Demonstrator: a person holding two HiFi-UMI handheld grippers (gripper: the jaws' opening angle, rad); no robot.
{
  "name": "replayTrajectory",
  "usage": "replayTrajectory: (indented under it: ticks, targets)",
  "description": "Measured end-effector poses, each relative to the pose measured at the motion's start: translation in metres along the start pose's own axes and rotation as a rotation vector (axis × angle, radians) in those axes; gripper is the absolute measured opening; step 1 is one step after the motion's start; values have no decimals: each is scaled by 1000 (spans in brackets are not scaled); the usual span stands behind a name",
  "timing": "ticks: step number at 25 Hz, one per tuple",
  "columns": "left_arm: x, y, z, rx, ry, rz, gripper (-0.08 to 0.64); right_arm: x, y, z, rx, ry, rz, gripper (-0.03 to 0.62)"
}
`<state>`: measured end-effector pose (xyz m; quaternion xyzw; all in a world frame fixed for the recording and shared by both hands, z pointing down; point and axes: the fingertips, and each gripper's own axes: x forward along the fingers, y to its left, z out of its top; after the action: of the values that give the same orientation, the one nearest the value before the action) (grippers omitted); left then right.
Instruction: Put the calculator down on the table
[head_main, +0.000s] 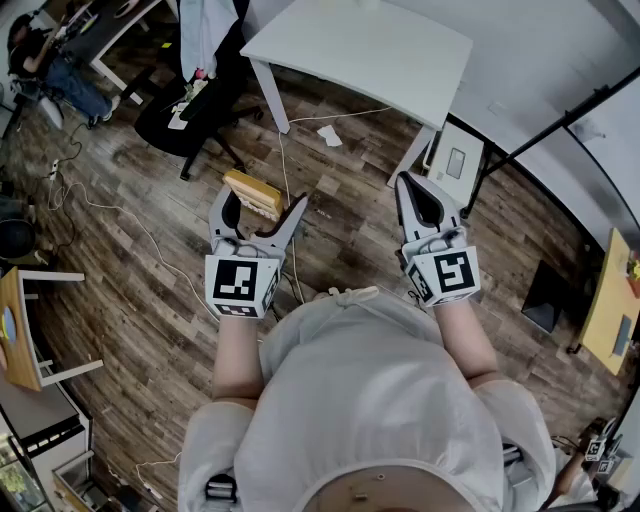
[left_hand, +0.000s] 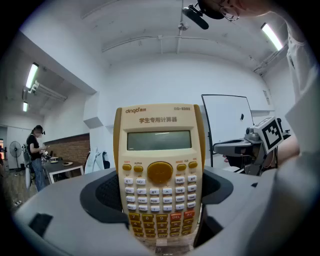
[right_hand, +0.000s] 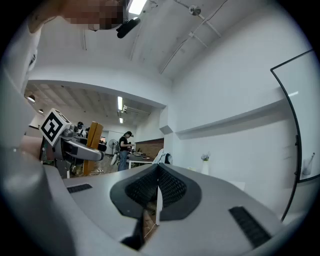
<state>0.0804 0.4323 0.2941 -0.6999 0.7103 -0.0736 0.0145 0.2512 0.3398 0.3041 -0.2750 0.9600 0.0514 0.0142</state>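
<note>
A cream and yellow calculator (left_hand: 160, 167) stands upright between the jaws of my left gripper (left_hand: 160, 200), keys and screen facing the camera. In the head view the left gripper (head_main: 262, 204) holds the calculator (head_main: 250, 190) level in the air above the wooden floor, a short way in front of the white table (head_main: 365, 45). My right gripper (head_main: 412, 186) is held alongside at the right, its jaws shut with nothing in them. In the right gripper view its pads (right_hand: 170, 189) press together, and the left gripper (right_hand: 75, 146) with the calculator (right_hand: 94, 134) shows at the left.
A black office chair (head_main: 190, 112) with a white garment stands left of the table. Cables (head_main: 110, 210) trail over the floor. A white box (head_main: 456, 160) leans by the table leg. A small wooden side table (head_main: 22, 330) is at the left edge. A person (head_main: 55, 65) sits far left.
</note>
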Motion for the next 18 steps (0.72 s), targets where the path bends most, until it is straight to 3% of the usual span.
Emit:
replayTrajectory:
  ticks: [12, 18]
  targets:
    - [-10, 21, -3, -6, -21, -17, 413, 11, 21, 1, -1, -6, -21, 2]
    - [-20, 39, -10, -12, -31, -41, 413, 20, 33, -1, 38, -3, -72, 5]
